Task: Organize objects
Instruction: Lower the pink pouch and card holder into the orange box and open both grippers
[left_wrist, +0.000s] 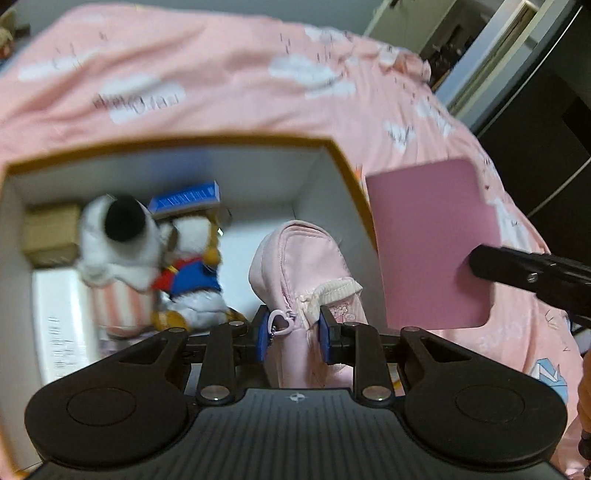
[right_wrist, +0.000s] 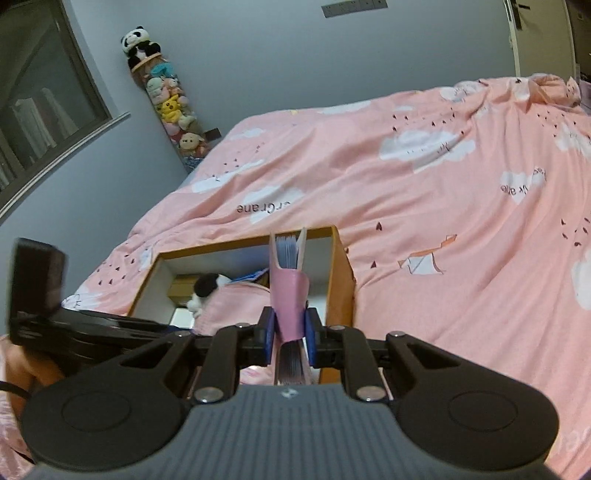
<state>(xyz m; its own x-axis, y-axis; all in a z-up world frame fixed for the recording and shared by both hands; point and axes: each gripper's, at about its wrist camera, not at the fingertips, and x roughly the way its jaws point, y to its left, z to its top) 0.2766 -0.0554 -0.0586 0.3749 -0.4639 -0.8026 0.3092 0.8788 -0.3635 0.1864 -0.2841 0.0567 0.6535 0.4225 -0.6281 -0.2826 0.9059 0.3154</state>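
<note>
A box (left_wrist: 343, 162) sits on the bed (left_wrist: 221, 74). In it, plush toys (left_wrist: 147, 251) lie left, a pouch (left_wrist: 306, 266) right, small boxes (left_wrist: 51, 232) at the far wall. A notebook (left_wrist: 432, 243) hangs just right of the box.

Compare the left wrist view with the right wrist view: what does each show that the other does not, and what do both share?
Left wrist only: the pink notebook's flat cover, a blue box and a sailor-suited toy in the box.
Right wrist only: the notebook's page edges, a panda atop a column of toys, a window.
Both: the box, the pink pouch, the pink bedspread, the left gripper and right gripper.
</note>
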